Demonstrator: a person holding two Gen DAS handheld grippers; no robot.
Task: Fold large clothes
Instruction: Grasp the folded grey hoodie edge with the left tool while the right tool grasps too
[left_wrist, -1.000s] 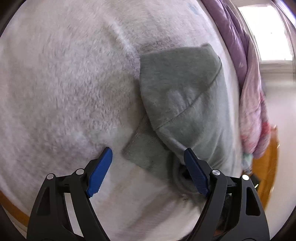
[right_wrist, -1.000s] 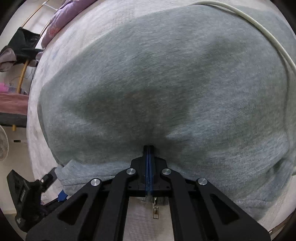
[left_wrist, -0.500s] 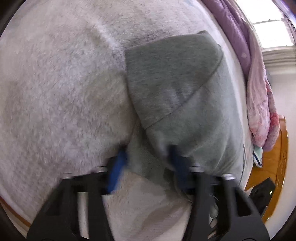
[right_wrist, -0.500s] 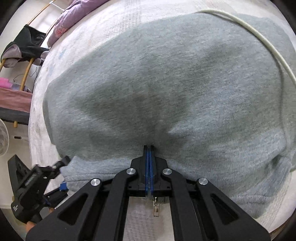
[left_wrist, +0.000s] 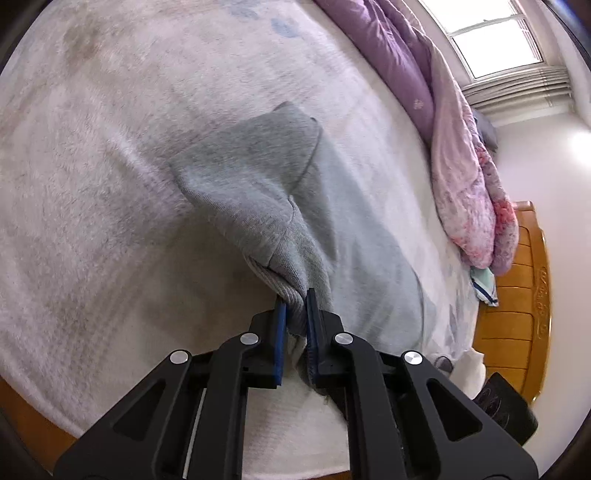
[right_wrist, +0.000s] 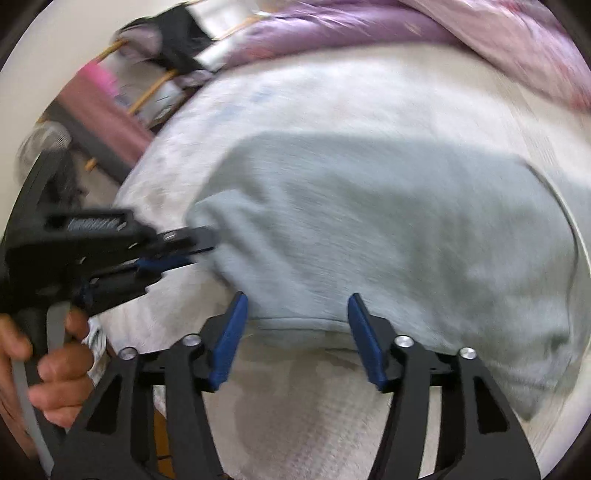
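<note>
A grey sweatshirt (left_wrist: 258, 184) lies on a pale fleece bed cover (left_wrist: 92, 184). My left gripper (left_wrist: 295, 299) is shut on its ribbed cuff, and the sleeve rises off the bed in a taut ridge. In the right wrist view the sweatshirt's body (right_wrist: 388, 229) spreads across the bed. My right gripper (right_wrist: 295, 306) hovers over the near hem, its jaws opening, blue pads apart with no cloth between them. The left gripper (right_wrist: 195, 240) also shows there at the left, held by a hand (right_wrist: 55, 369), pinching the garment's left end.
A purple and pink quilt (left_wrist: 461, 147) is heaped along the far side of the bed. A wooden bed frame (left_wrist: 517, 295) stands at the right, with a window (left_wrist: 491, 40) beyond. A clothes rack and clutter (right_wrist: 155, 55) stand off the bed's left.
My left gripper shut on the sleeve cuff and lifted it. My right gripper let go of the hem, opened and pulled back and up; its view is now blurred.
</note>
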